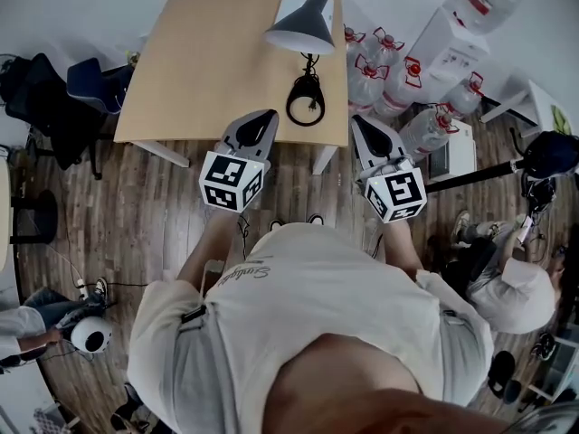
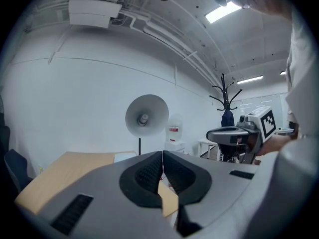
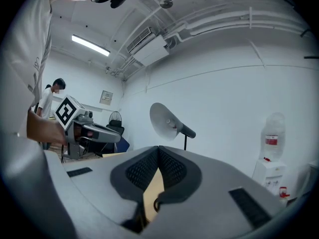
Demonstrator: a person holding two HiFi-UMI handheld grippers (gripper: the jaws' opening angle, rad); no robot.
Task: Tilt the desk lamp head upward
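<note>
Upper centre, the desk lamp head [image 1: 301,27] faces you near level, perhaps already raised, perhaps not; your left tool [image 1: 268,117] and right tool [image 1: 358,121] hang closed, empty, clear of it.

1. The table [image 1: 208,61] has a pale, wood-look top that is smooth and matt.
2. The lamp head [image 1: 301,30] is grey and smooth with a dull sheen. Whether it is metal or plastic cannot be told.
3. The coiled cord [image 1: 306,98] is black and looks rubbery.
4. The floor [image 1: 145,215] is brown wood planks with visible grain and little shine.
5. The left gripper [image 2: 162,153] and the right gripper [image 3: 158,148] have grey, matt plastic shells. The inner faces of their fingers [image 2: 147,173] are dark and finely ribbed.
6. The marker cubes [image 1: 231,182] have flat white faces with black print.
7. The water bottles [image 1: 366,80] are clear, glossy plastic.
8. The person's shirt [image 1: 308,306] is pale, soft, creased cloth.
</note>
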